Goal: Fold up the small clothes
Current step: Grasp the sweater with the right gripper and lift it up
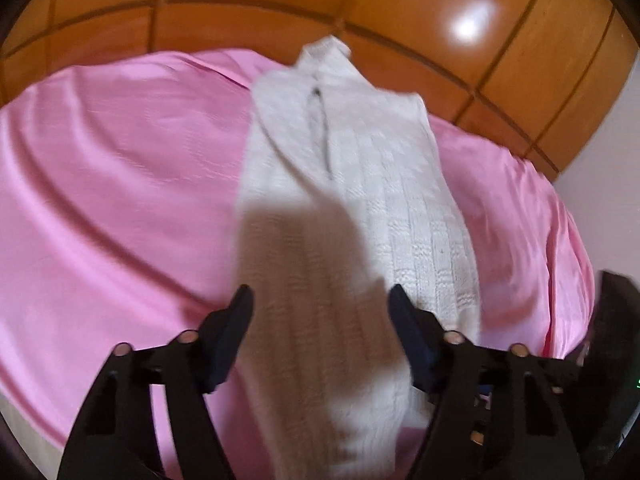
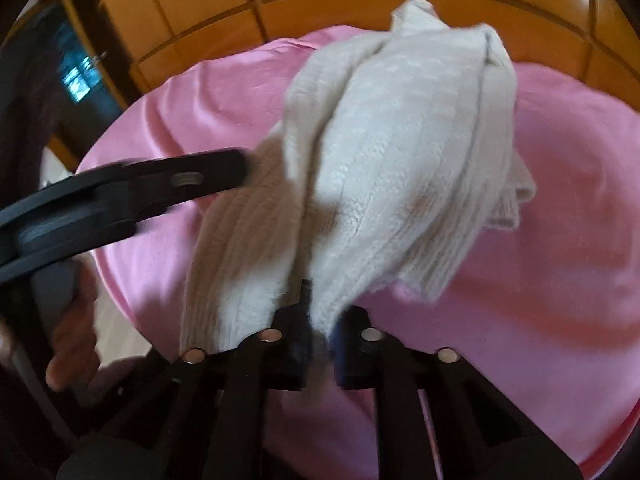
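Observation:
A small cream knitted garment (image 1: 360,184) lies lengthwise on a pink sheet (image 1: 120,184), its near end passing between my left gripper's fingers. My left gripper (image 1: 320,300) is open, its fingers standing apart on either side of the knit. In the right wrist view the same garment (image 2: 400,152) is bunched and lifted off the pink sheet (image 2: 560,220). My right gripper (image 2: 320,328) is shut on a pinched edge of it. The left gripper (image 2: 240,172) reaches in from the left and touches the hanging part of the knit.
A glossy orange wooden panel wall (image 1: 400,12) stands behind the sheet. The sheet's edge drops off at the right (image 1: 576,280) and near left. A hand (image 2: 72,320) holds the left tool at lower left in the right wrist view.

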The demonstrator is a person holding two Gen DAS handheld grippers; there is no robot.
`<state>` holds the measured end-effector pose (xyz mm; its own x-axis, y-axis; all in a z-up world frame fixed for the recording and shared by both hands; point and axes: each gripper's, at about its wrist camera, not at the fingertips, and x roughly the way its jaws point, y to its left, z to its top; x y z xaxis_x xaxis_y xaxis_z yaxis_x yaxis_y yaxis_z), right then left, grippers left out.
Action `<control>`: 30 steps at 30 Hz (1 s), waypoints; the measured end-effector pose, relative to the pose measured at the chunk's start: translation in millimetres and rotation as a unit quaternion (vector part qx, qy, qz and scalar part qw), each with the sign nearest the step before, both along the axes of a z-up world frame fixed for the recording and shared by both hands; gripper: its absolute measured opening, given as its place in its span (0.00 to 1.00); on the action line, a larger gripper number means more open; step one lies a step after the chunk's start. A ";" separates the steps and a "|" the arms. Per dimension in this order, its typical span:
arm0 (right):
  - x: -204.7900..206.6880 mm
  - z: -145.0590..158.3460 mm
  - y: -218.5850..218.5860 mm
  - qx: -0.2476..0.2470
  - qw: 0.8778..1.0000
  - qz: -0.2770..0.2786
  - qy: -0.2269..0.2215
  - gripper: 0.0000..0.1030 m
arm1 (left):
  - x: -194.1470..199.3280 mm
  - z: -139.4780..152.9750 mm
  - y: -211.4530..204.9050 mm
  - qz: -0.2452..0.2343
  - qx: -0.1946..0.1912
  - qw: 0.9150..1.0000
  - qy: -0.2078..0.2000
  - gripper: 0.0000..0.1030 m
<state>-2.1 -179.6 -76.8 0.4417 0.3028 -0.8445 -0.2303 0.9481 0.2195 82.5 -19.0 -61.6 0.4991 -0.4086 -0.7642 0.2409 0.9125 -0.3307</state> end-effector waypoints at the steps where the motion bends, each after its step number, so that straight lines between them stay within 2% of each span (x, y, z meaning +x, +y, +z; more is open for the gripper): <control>1: -2.0 8.6 -3.7 0.003 1.000 0.001 -0.011 0.06 | 6.9 -4.2 -5.0 -0.007 -0.002 1.000 0.011 0.59; 3: -7.7 32.1 -18.7 -0.008 0.999 -0.005 -0.047 0.06 | 15.2 -10.3 -9.3 -0.016 -0.013 0.999 0.027 0.49; 4: -7.7 40.2 -24.7 -0.012 0.998 -0.011 -0.059 0.06 | 20.6 -15.6 -12.3 -0.018 -0.012 0.999 0.037 0.33; 5: -6.8 52.2 -37.0 -0.021 0.997 -0.023 -0.075 0.06 | 23.1 -19.8 -12.6 -0.017 -0.010 0.999 0.045 0.13; 6: -6.2 63.6 -52.1 -0.033 0.995 -0.038 -0.091 0.06 | 26.9 -25.9 -12.1 -0.016 -0.012 0.998 0.059 0.04; 7: -2.7 78.5 -69.7 -0.049 0.990 -0.064 -0.114 0.06 | 29.7 -29.8 -10.7 -0.011 -0.017 0.998 0.067 0.00; 9: 0.6 102.3 -100.2 -0.071 0.981 -0.107 -0.144 0.06 | 30.9 -29.1 -3.3 0.006 -0.019 0.998 0.059 0.00; 11: 11.5 122.9 -133.8 -0.114 0.966 -0.155 -0.175 0.06 | 33.0 -24.2 8.4 0.019 -0.016 0.998 0.050 0.00; 13: 33.7 130.9 -174.0 -0.156 0.948 -0.208 -0.186 0.06 | 38.0 -17.5 23.6 0.038 -0.004 0.998 0.039 0.00; 17: 75.5 123.4 -254.3 -0.222 0.915 -0.297 -0.162 0.06 | 52.0 -1.0 63.6 0.081 0.009 0.996 0.027 0.00; 19: 109.8 110.8 -291.2 -0.258 0.892 -0.343 -0.140 0.06 | 54.8 7.1 71.1 0.091 0.009 0.996 0.016 0.00; 21: 132.9 100.6 -329.1 -0.268 0.875 -0.387 -0.112 0.06 | 49.6 14.1 65.4 0.071 -0.010 0.997 0.013 0.09; 22: 140.1 97.1 -340.7 -0.274 0.867 -0.402 -0.104 0.06 | 46.7 15.2 63.8 0.064 -0.015 0.998 0.014 0.37; 23: 149.6 92.4 -350.7 -0.286 0.858 -0.416 -0.094 0.06 | 40.4 17.4 57.1 0.058 -0.014 0.998 0.008 0.57; 24: 163.8 84.0 -362.9 -0.303 0.846 -0.431 -0.078 0.06 | 34.6 20.1 53.3 0.054 -0.012 0.998 0.002 0.59; 25: 169.5 80.2 -368.9 -0.310 0.841 -0.438 -0.071 0.06 | 27.2 20.4 41.8 0.037 -0.011 0.999 -0.002 0.60; 28: 187.7 66.1 -393.7 -0.314 0.828 -0.461 -0.047 0.06 | 14.2 10.6 16.2 -0.008 -0.011 1.000 0.024 0.60; 29: 190.7 61.6 -397.6 -0.300 0.834 -0.462 -0.041 0.07 | 11.6 4.5 5.4 -0.026 -0.009 0.999 0.037 0.60; 30: 191.8 57.3 -401.2 -0.282 0.842 -0.458 -0.034 0.22 | 9.1 -2.2 -4.9 -0.044 -0.007 0.998 0.049 0.59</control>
<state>189.7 -580.8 -19.5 0.3240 -0.6325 -0.7035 0.6606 0.6836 -0.3104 91.6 -23.9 -63.9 0.3836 -0.4589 -0.8014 0.2847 0.8843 -0.3702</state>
